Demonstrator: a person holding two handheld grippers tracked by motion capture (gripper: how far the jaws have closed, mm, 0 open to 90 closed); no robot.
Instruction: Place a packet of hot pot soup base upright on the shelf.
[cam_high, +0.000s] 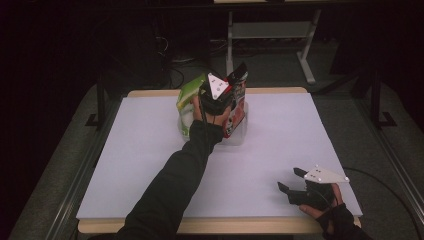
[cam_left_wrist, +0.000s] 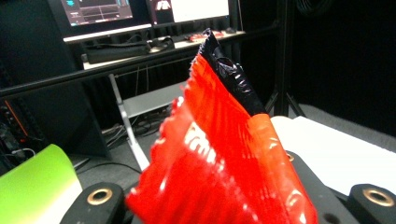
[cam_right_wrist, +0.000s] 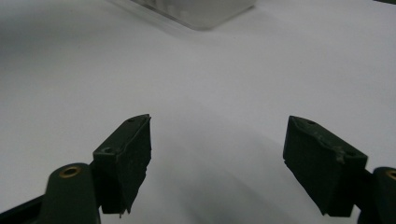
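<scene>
Glossy crinkled red snack bag (cam_left_wrist: 224, 163) pinched in left claw (cam_high: 216, 100); right claw (cam_right_wrist: 219, 168) gapes over smooth white table (cam_right_wrist: 210, 70)

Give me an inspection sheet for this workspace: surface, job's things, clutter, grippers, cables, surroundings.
Surface: white tabletop with wooden edge.
Job's things: red bag in a clear bin at the far side; green bag beside it.
Clutter: nothing seen.
Grippers: left gripper shut on the red bag over the bin; right gripper open, low over bare table at the near right.
Cables: one cable trails from the right gripper.
Surroundings: dark room, monitors on a desk, metal frame.
</scene>
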